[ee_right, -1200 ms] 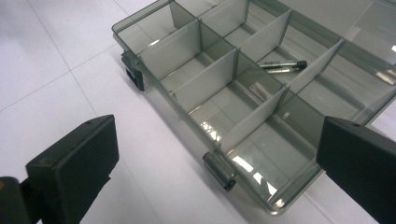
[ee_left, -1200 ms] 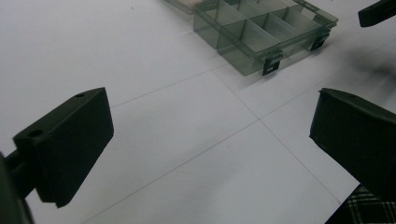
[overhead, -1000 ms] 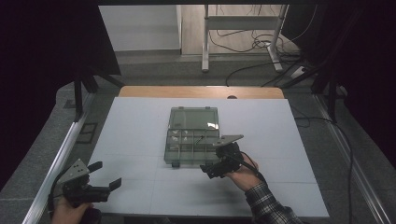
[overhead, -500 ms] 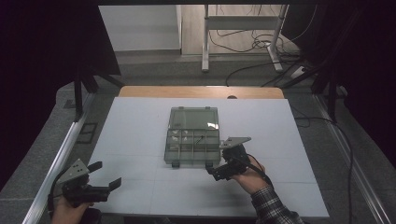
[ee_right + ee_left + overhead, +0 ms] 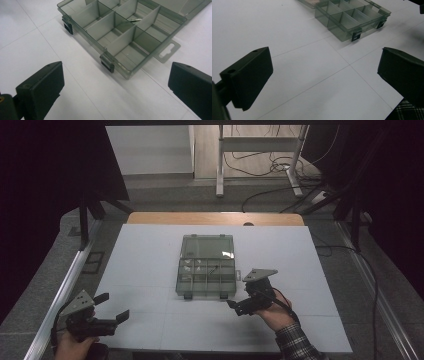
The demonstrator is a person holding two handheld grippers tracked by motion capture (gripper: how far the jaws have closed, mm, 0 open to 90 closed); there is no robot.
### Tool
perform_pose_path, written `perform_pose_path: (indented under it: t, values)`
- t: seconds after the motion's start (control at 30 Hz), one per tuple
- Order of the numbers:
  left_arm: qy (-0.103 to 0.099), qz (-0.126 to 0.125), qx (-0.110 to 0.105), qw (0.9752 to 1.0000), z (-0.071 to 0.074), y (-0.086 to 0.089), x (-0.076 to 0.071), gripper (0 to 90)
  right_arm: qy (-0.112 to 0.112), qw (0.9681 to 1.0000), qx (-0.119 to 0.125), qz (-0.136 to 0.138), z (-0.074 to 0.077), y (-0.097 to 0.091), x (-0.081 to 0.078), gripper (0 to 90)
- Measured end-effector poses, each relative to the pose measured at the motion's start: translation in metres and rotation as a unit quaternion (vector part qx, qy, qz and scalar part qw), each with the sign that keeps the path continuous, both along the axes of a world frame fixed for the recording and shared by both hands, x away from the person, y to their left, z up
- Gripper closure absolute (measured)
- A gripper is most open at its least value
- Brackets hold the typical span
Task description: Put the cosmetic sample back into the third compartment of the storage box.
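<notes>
**Open box, light walls: where this could slip**

We have the white table (image 5: 150, 270) with the clear compartment box (image 5: 206, 272) lying near its middle, lid (image 5: 207, 246) folded flat away from us. Our right gripper (image 5: 239, 307) hovers just beside the box's near right corner, jaws spread wide and empty. Our left gripper (image 5: 114, 308) sits well apart at the near left edge of the table, jaws also wide with nothing between them.

The main risk, as we judge it, is the box skating on the smooth sheet: a push from one jaw against the near wall would shove the whole tray rather than grip it. Catching a latch (image 5: 107, 64) instead of the wall could tip the tray up. With the lid open, any tilt could spill the small metal piece (image 5: 134, 20) lying in a far compartment.

With lid and tray together, the box's long axis runs away from us, hinge across the middle, the two latches facing us. The tray alone is roughly square. The hang tab (image 5: 167, 50) juts out of its right side.
</notes>
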State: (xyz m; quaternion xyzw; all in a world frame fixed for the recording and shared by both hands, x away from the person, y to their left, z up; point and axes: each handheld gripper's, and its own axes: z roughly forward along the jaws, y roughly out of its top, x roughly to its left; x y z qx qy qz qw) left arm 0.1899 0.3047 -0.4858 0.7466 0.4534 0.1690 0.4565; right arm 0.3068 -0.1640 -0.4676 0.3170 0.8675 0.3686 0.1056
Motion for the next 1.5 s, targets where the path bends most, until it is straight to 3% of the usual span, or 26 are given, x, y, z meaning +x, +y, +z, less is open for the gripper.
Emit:
perform_pose_path:
  t: [1.5]
  values:
    - [0.006, 0.013, -0.010, 0.9999, 0.000, 0.002, 0.001, 0.9, -0.023, 0.9982, 0.013, -0.054, -0.001, -0.060, -0.033, 0.4]
